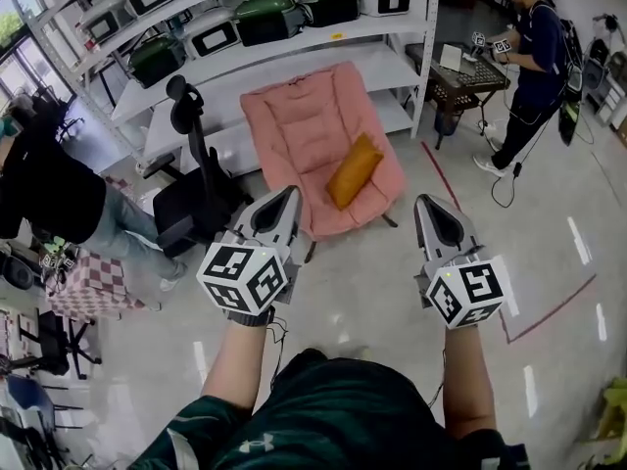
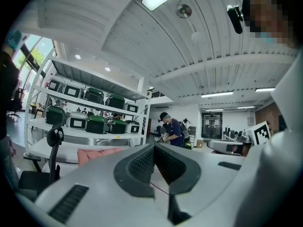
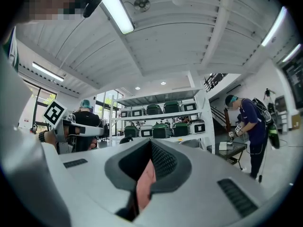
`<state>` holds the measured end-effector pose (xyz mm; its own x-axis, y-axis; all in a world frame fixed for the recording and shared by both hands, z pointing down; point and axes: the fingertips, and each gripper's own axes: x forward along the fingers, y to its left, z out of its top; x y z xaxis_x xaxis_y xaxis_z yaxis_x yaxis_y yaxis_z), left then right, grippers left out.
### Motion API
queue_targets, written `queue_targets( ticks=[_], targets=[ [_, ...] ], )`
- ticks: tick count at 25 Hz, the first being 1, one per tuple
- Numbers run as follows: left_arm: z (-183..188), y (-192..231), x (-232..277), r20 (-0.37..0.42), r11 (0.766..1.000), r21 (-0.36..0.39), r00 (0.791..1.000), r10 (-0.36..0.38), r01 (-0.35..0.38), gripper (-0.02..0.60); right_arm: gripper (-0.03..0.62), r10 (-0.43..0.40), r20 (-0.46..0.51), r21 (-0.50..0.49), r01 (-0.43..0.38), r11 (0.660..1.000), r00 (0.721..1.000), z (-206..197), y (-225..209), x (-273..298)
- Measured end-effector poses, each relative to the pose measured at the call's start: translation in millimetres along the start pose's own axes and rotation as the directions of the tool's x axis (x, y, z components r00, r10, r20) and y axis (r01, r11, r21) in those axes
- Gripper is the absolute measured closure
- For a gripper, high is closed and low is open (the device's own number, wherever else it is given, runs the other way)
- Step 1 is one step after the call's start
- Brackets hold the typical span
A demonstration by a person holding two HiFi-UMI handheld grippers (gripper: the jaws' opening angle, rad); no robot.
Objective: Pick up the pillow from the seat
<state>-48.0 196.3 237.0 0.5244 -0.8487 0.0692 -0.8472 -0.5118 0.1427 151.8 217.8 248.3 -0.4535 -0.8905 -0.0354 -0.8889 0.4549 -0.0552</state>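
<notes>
Pillow: orange pillow (image 1: 354, 170) lies tilted on the pink seat (image 1: 294, 125), across the fold of its cushion.
Left claw (image 1: 291, 196): clenched, empty, apart from the pillow.
Right claw (image 1: 423, 204): clenched, empty, apart from the pillow.

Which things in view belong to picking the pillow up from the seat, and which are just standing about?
For the job: pillow, seat, left gripper, right gripper.

Standing about: office chair, shelves, green cases, side table.
</notes>
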Motion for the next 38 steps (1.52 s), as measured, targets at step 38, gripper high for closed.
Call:
queue_targets(
  ticks=[38],
  targets=[
    [-48.8, 197.9, 241.2, -0.074, 0.985, -0.081, 0.984, -0.159, 0.153, 0.575, 0.591, -0.119, -0.170, 0.070, 0.133, 0.989, 0.978, -101.6, -72.6, 279.6]
  ],
)
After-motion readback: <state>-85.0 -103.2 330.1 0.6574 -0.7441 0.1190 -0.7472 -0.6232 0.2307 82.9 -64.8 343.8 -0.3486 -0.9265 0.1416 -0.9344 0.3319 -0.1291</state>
